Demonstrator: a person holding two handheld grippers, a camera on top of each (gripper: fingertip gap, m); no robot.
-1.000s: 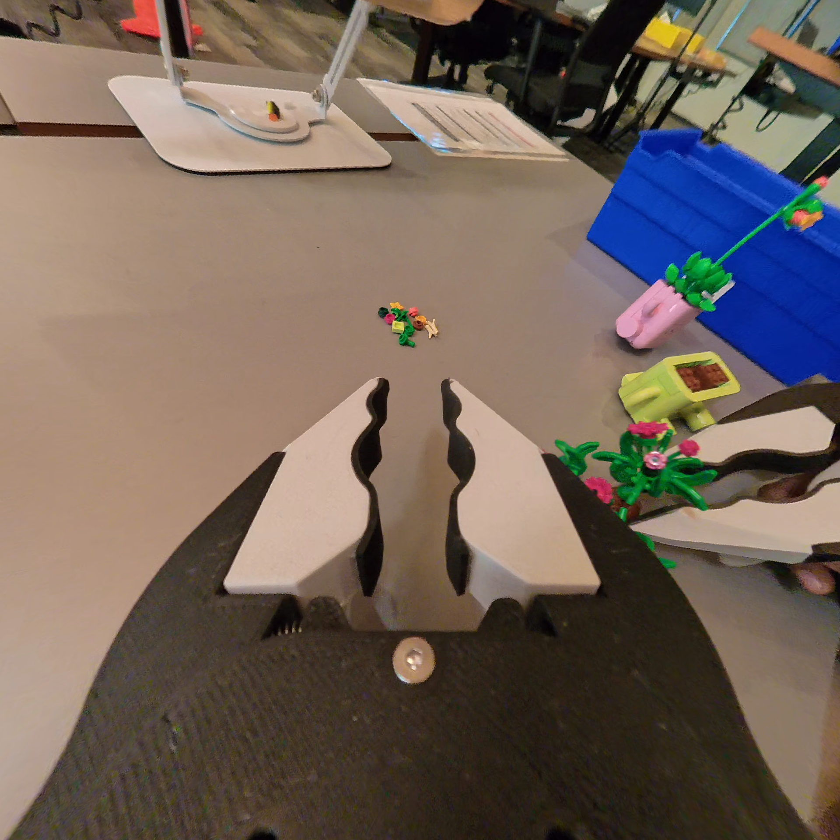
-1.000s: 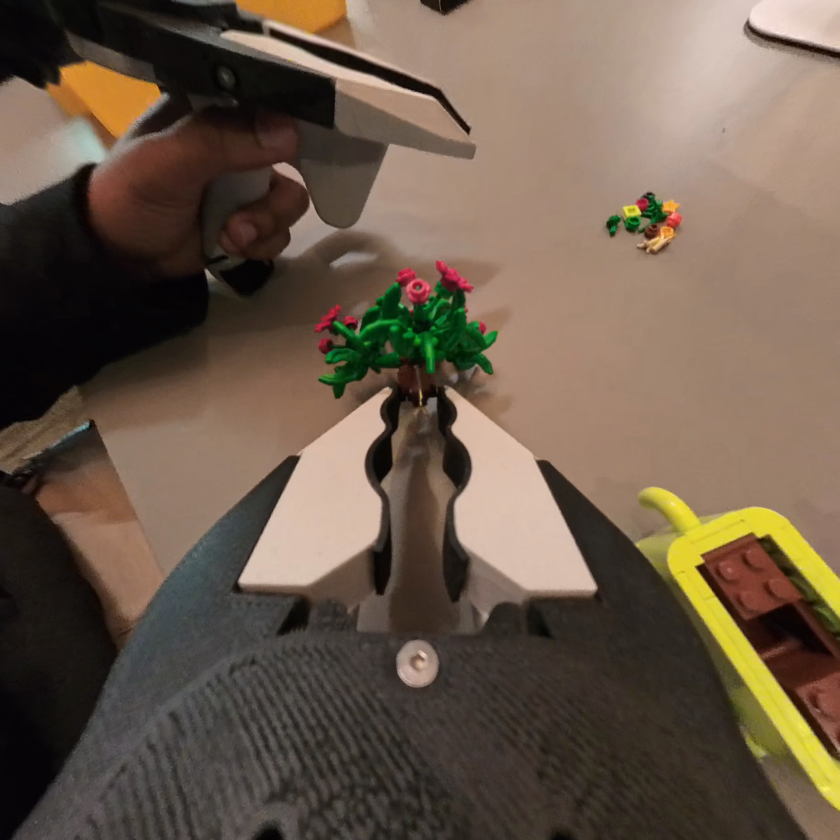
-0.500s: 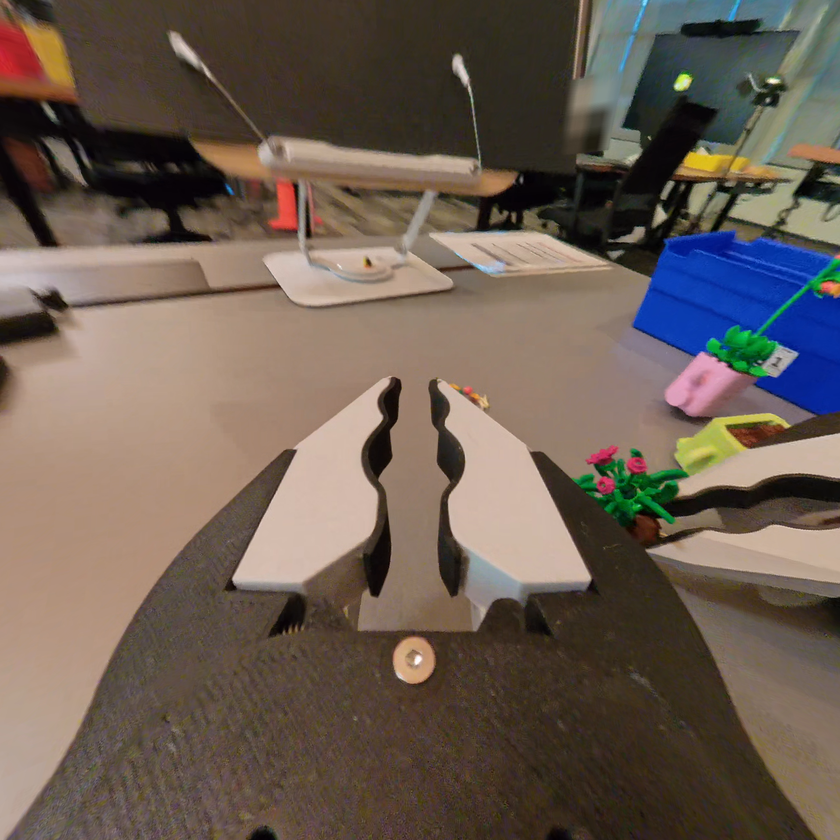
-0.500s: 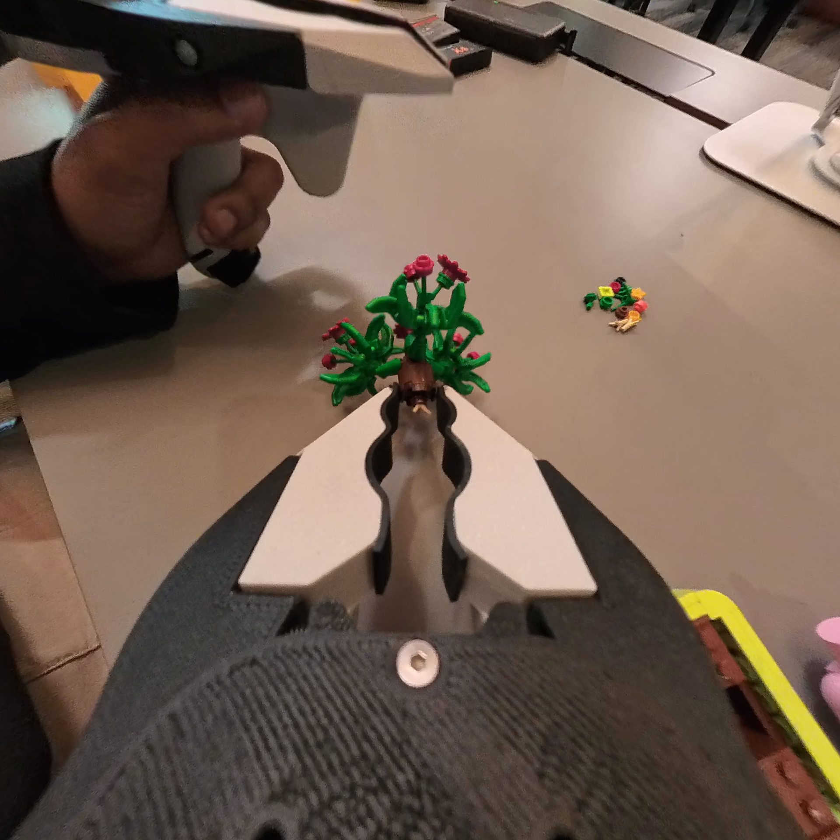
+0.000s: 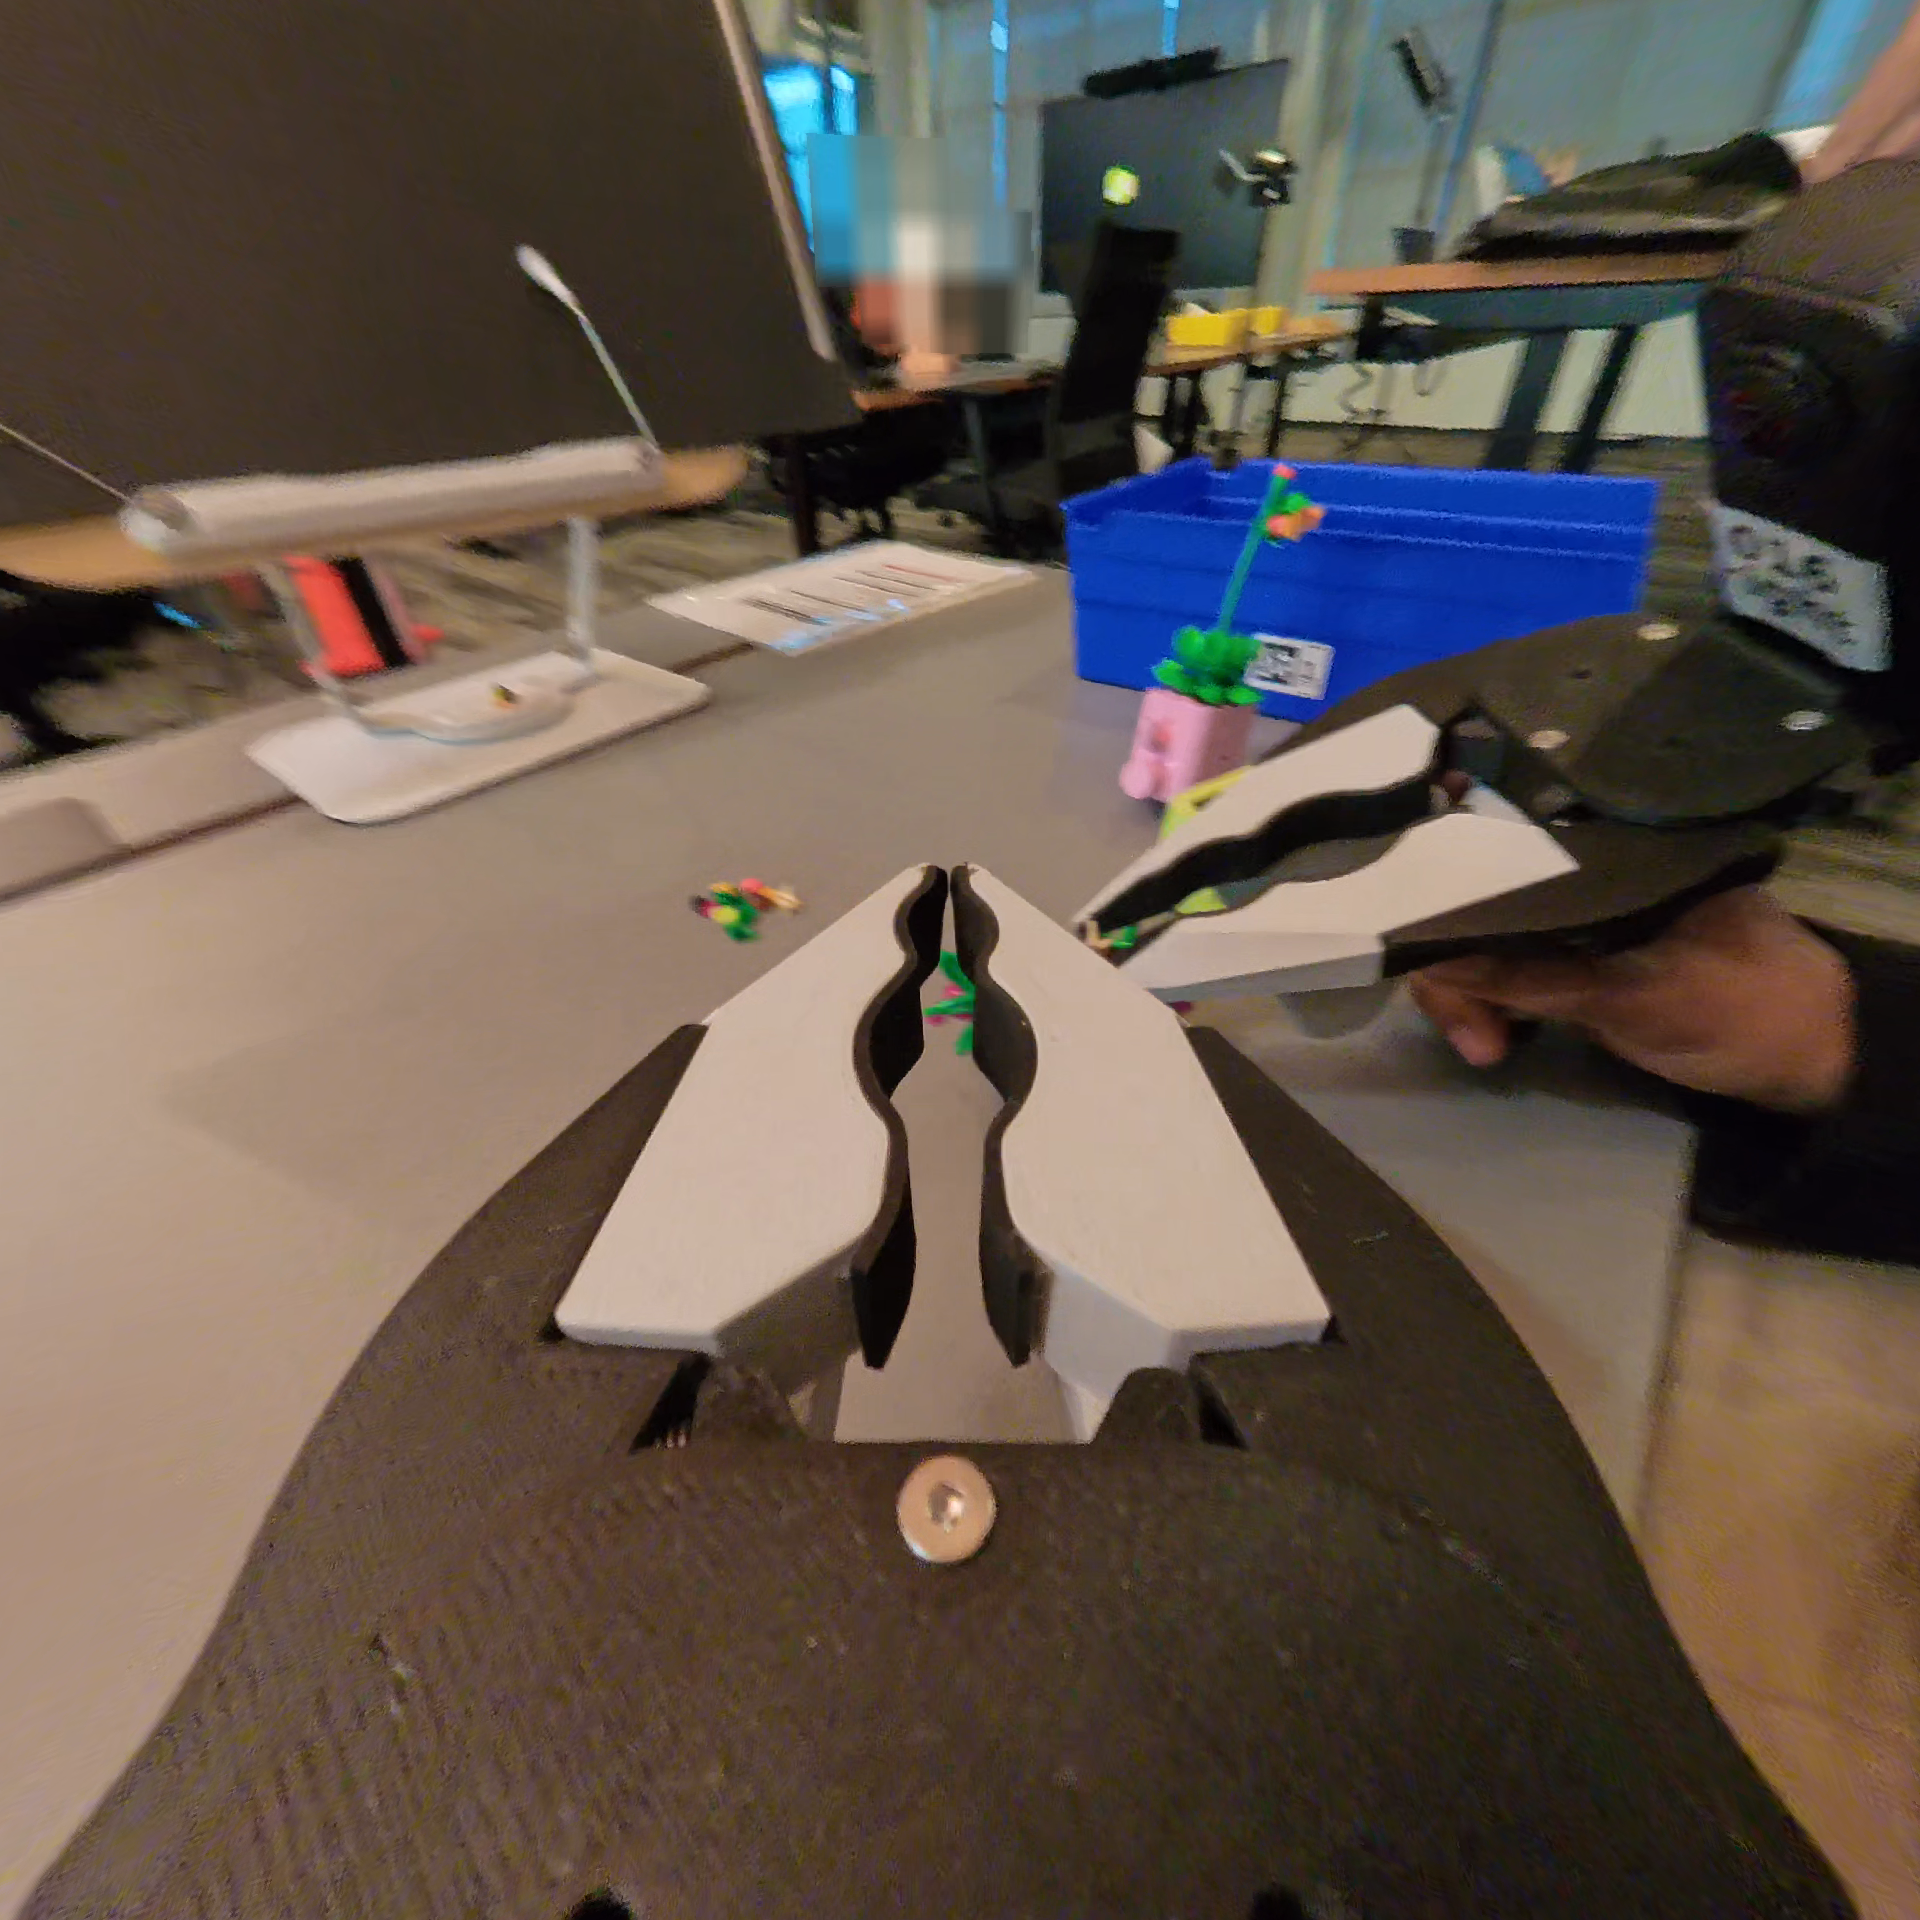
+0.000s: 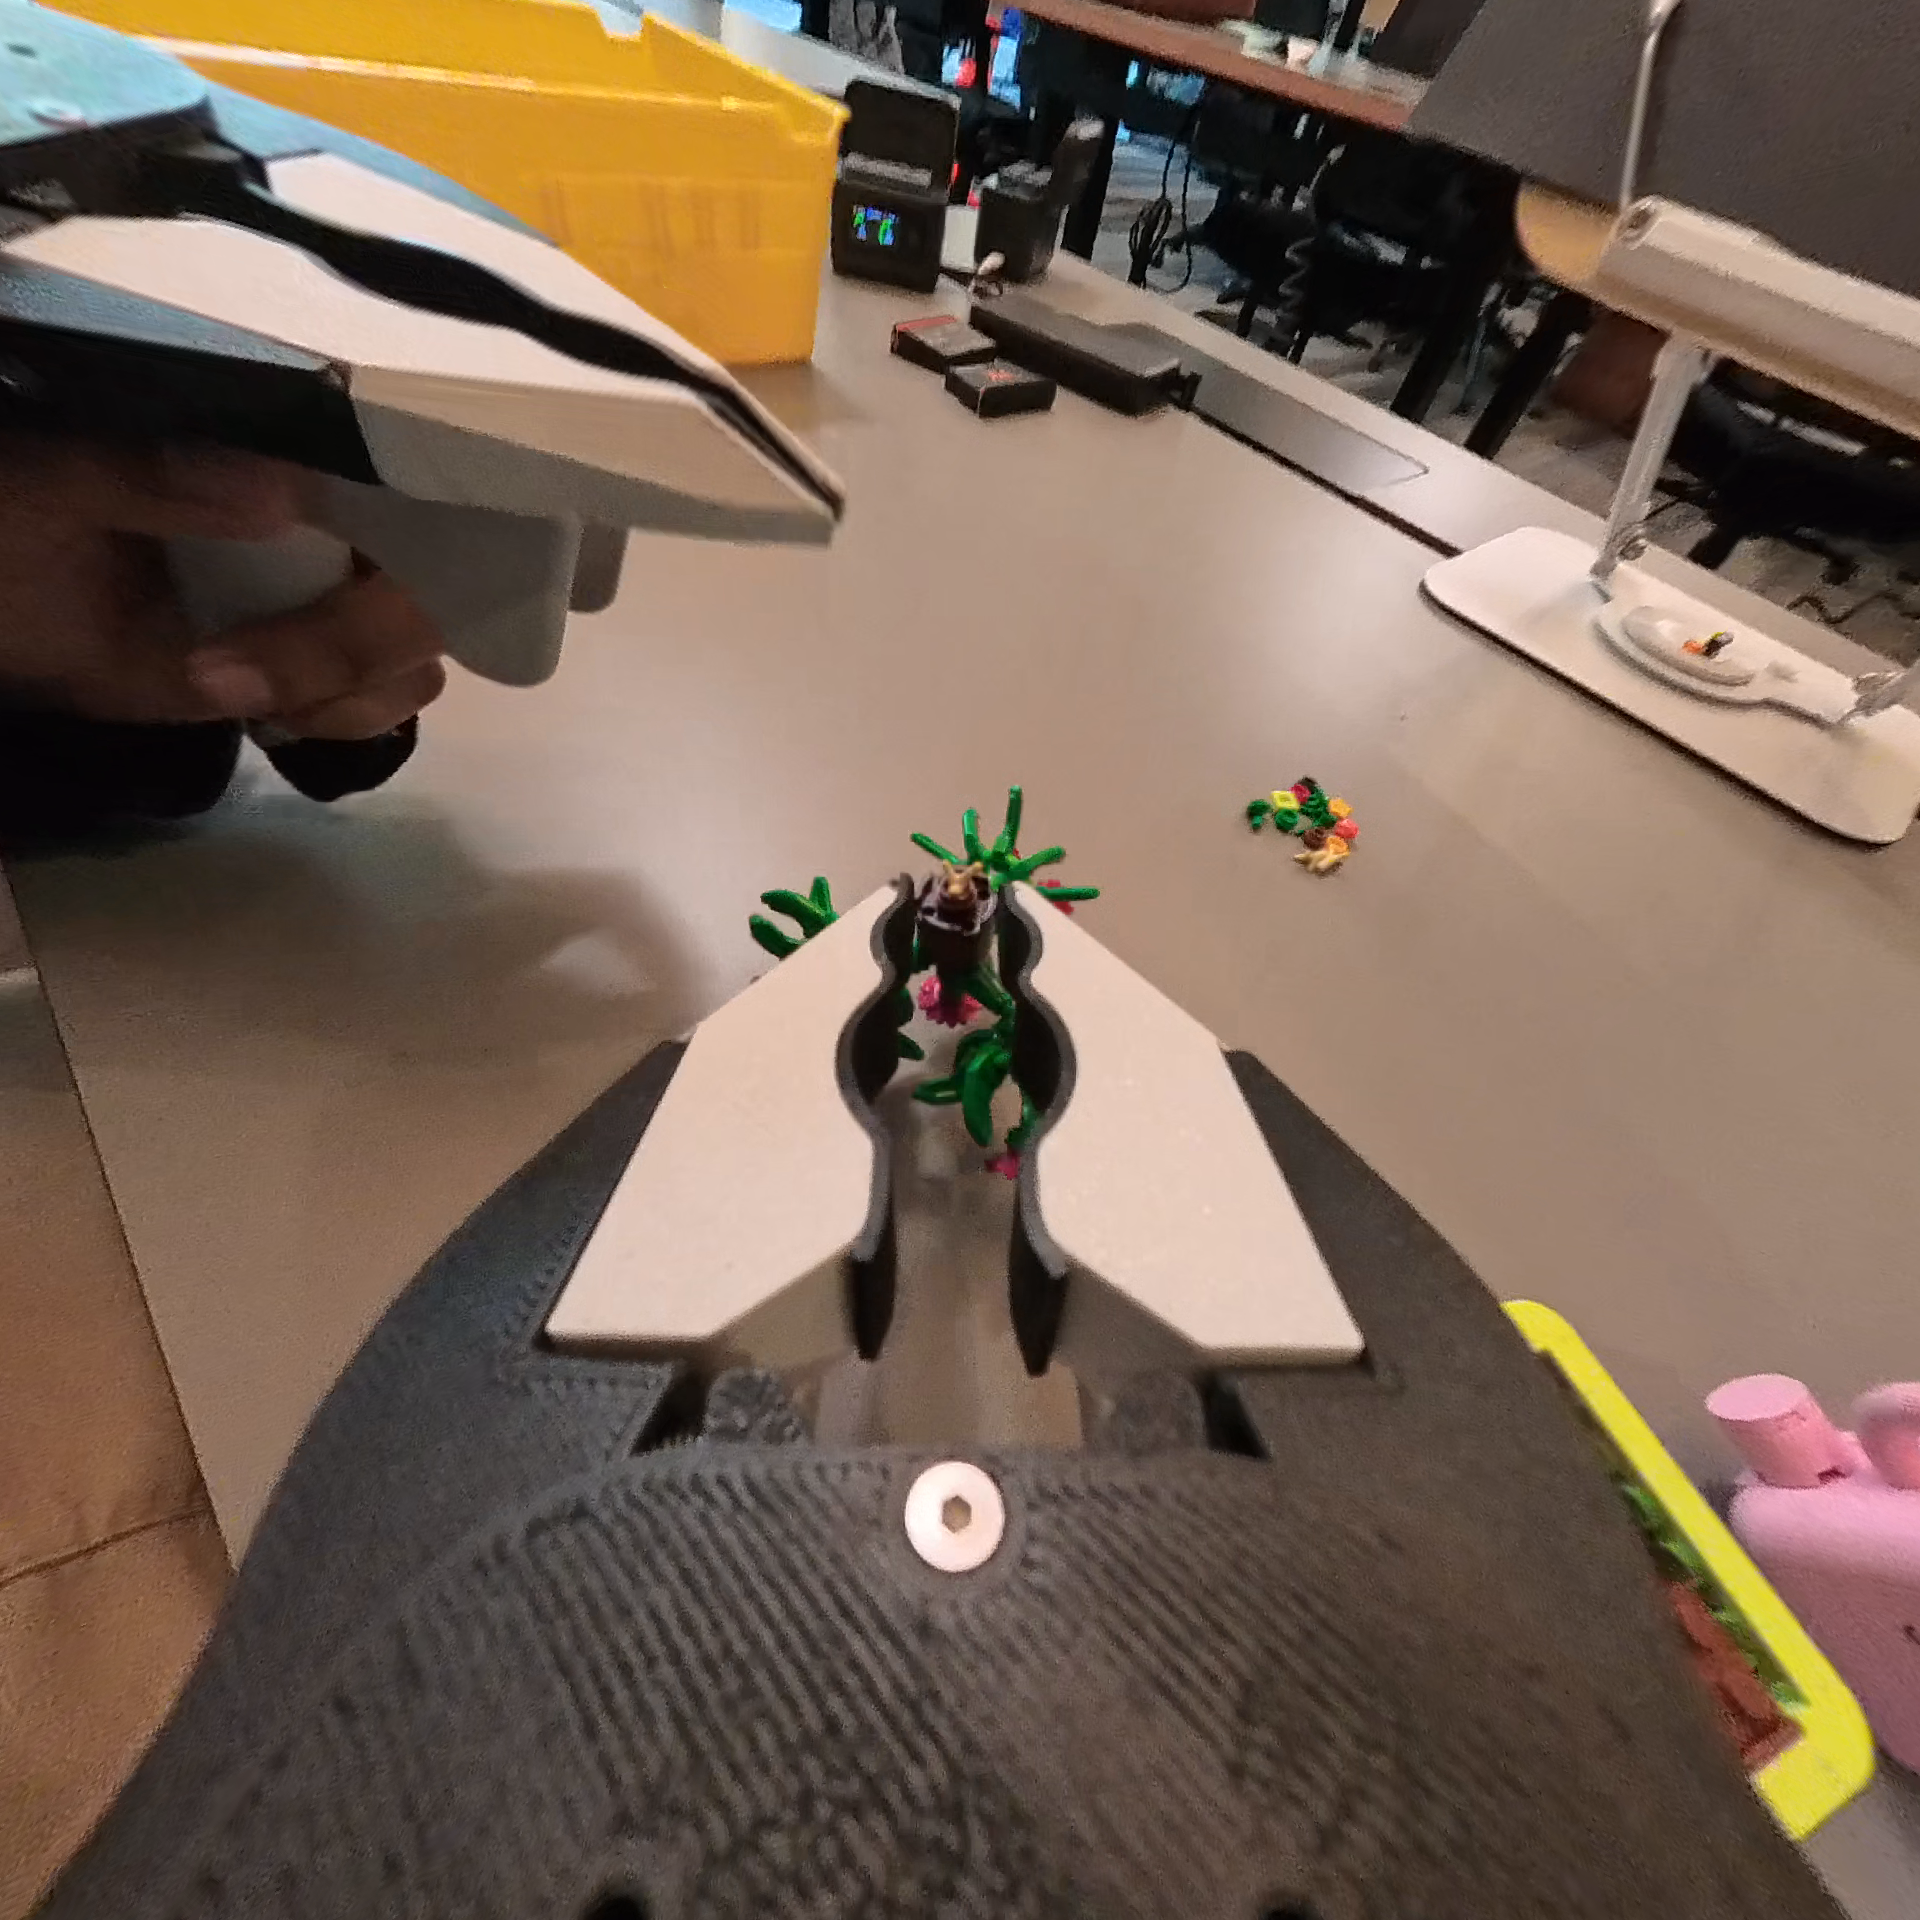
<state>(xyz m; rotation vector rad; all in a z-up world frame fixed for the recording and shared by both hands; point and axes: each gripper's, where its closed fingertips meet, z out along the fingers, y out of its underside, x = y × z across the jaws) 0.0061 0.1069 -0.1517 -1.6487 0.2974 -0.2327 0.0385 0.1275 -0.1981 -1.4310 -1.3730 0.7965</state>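
Right wrist view — right tongs [image 6: 956, 902] grip toy plant [image 6: 971, 1049] stem; left tongs [image 5: 950, 875] pinched together, empty.

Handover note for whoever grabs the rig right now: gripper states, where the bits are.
Right gripper: shut on the toy plant by its brown base, foliage hanging toward the camera, above the grey table.
Left gripper: shut, empty, raised beside it.
Loose pile of small pieces lies farther out.
Pink pot and lime-green pot sit at right.
Blue bin behind.
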